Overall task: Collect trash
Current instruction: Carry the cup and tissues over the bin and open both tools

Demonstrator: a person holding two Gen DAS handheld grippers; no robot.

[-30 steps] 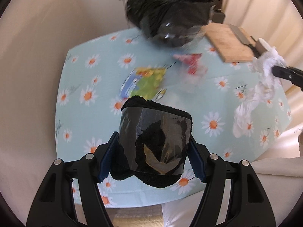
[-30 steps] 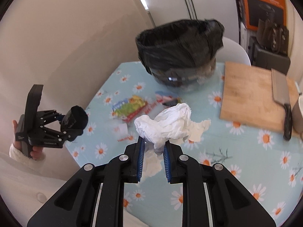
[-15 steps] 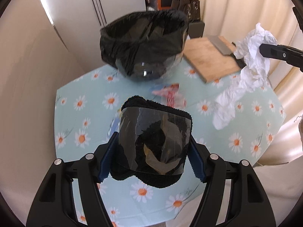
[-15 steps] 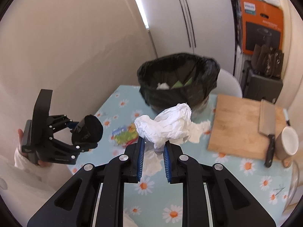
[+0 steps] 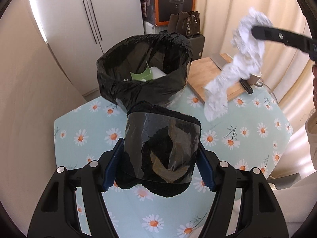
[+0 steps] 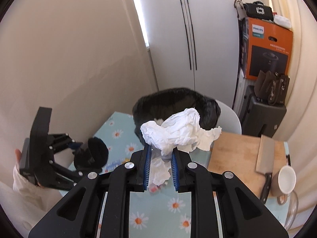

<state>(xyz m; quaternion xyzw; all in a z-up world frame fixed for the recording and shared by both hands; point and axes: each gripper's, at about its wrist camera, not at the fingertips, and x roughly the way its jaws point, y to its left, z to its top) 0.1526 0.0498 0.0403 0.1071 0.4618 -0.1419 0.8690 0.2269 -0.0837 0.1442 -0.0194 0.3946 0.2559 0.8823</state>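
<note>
Looking along the left gripper [image 5: 158,164], I saw its blue pads clamped wide on a black fuzzy bundle wrapped in dark film [image 5: 160,150], held above the daisy tablecloth [image 5: 247,132] just short of the bin lined with a black bag [image 5: 144,73]. Right of the bin hung the white crumpled tissue [image 5: 235,73], blurred. From the right gripper [image 6: 160,154], jaws stood narrow, pinching that tissue [image 6: 178,132] before the bin [image 6: 208,107]; the cutting board [image 6: 235,150] lay to its right.
</note>
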